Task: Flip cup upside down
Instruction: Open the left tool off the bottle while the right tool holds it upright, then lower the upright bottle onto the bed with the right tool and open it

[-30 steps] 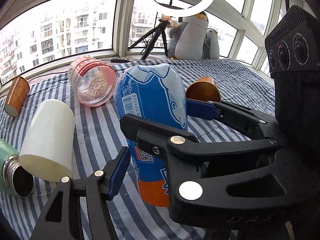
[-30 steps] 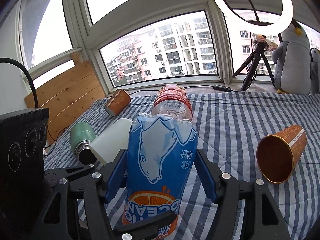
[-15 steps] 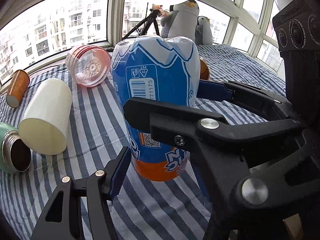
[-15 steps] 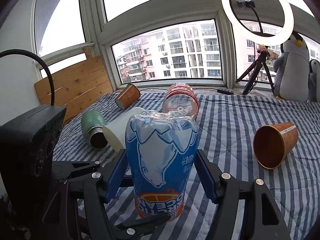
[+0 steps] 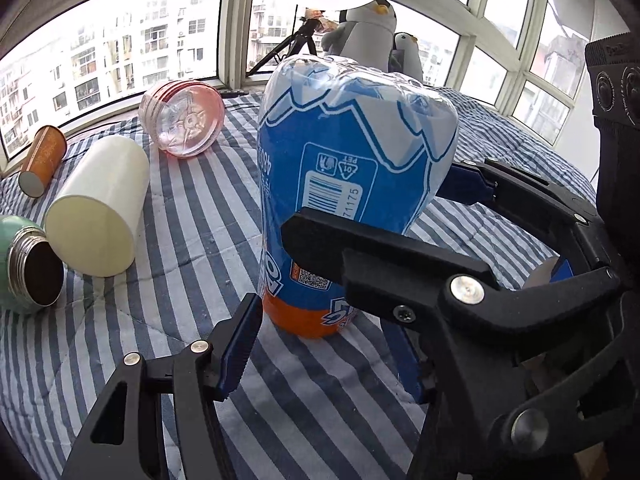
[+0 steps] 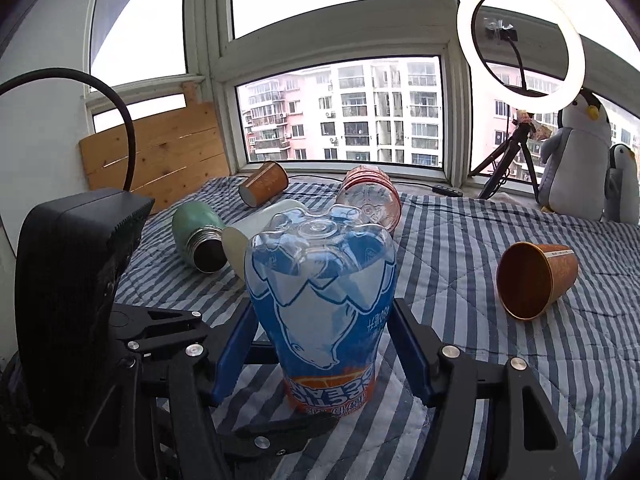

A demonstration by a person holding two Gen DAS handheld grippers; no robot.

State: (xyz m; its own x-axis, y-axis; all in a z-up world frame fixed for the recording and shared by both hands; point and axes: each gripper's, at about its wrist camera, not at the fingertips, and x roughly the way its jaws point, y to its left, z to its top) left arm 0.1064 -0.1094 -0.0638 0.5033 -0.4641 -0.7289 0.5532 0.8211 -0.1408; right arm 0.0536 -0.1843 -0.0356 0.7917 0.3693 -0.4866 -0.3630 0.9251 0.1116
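Home bedroom: striped bedspread (image 6: pixel 500 360), bay windows (image 6: pixel 340 112), plush penguin (image 6: pixel 572 160).

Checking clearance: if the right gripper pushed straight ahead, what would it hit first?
The blue bottle, standing upside down between its open jaws. Beyond it lie the white cup and pink bottle.

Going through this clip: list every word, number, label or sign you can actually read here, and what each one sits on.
"71175": beside the barcode on the blue bottle-cup, printed sideways.
"PET" and "01": recycling mark above that barcode, upside down.
"OCEAN": orange band at the blue bottle-cup's foot, upside down, partly cut off.
QR code, Chinese characters and volume figure on its label: too small or distorted to read.
Print on the brown paper cup's rim: too small.
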